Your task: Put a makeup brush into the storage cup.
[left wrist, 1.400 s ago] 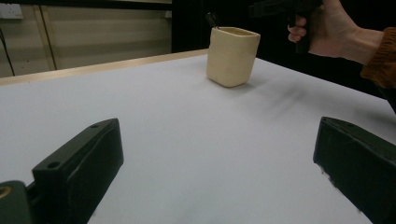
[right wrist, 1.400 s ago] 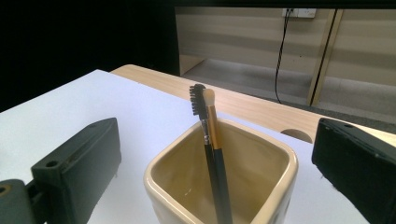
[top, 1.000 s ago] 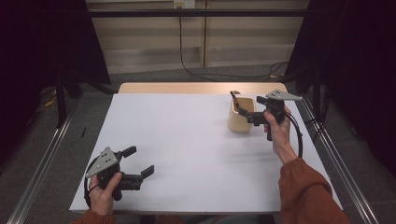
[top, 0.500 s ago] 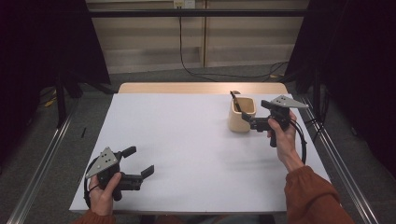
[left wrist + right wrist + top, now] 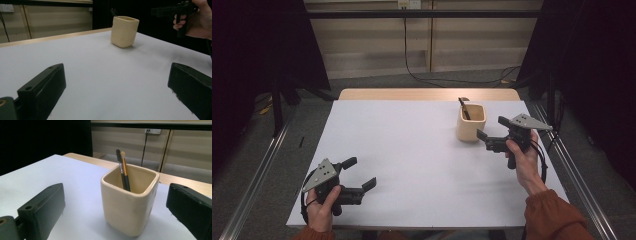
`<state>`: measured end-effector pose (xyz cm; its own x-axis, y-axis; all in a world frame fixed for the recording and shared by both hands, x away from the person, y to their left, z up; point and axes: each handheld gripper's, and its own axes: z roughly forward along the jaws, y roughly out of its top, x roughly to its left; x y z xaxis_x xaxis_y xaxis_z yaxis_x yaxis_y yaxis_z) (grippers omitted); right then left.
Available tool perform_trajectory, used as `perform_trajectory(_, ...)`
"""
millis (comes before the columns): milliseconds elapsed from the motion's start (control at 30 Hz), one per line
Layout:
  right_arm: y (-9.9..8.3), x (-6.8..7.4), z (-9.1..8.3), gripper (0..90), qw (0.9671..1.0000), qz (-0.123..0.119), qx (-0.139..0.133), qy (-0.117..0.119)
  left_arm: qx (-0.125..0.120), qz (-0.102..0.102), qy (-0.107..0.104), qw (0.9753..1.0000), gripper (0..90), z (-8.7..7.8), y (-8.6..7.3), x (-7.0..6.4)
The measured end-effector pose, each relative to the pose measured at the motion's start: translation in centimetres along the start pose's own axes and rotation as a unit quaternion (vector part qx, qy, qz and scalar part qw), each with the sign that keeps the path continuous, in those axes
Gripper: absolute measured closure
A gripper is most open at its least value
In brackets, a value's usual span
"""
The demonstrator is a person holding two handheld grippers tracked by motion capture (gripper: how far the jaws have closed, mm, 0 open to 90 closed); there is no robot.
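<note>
We take the cream cup [image 5: 471, 122] as our landmark: it stands upright on the white bench [image 5: 412, 160], toward the far right part of the sheet, close to the strip of bare wood along the far edge. Two slim brushes lean inside it — a dark-tipped brush [image 5: 119, 167] and a pale-tipped brush [image 5: 124, 170] with a golden ferrule, both resting against the cup's far-left inner wall as the right gripper view shows them, their heads rising above the rim.

The right claw [image 5: 484, 139] sits just beside the cup, on its near-right side, held above the bench by the person's right hand [image 5: 524, 157]. Its jaws stand apart and hold nothing; in the right gripper view we see the cup framed between them, a little way ahead, with clear gaps on both sides, so the jaws are not touching it.

The left claw [image 5: 360, 174] is well apart from the cup, down at the near-left corner of the sheet, gripped by the left hand [image 5: 323, 210]. Its jaws are also spread wide and empty — in the left gripper view the bare white sheet lies between them, and the cup [image 5: 124, 31] stands far ahead, with the right hand and its claw hovering to the right of it.
</note>
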<state>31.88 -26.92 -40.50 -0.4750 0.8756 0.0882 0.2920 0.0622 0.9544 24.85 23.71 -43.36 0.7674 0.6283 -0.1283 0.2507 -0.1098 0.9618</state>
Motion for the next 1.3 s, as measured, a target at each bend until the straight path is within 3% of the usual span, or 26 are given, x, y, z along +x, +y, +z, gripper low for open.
perform_trajectory(767,-3.1,1.6,-5.5,2.6,0.9998,0.001,-0.012,-0.016,-0.002,-0.001,0.009,1.0000,1.7,-0.1,-0.1,-0.1)
perform_trajectory(1300,-5.7,2.4,-9.3,2.8,0.9994,0.006,0.004,-0.034,-0.004,-0.003,0.015,0.9999,1.7,-0.5,-0.1,-0.1)
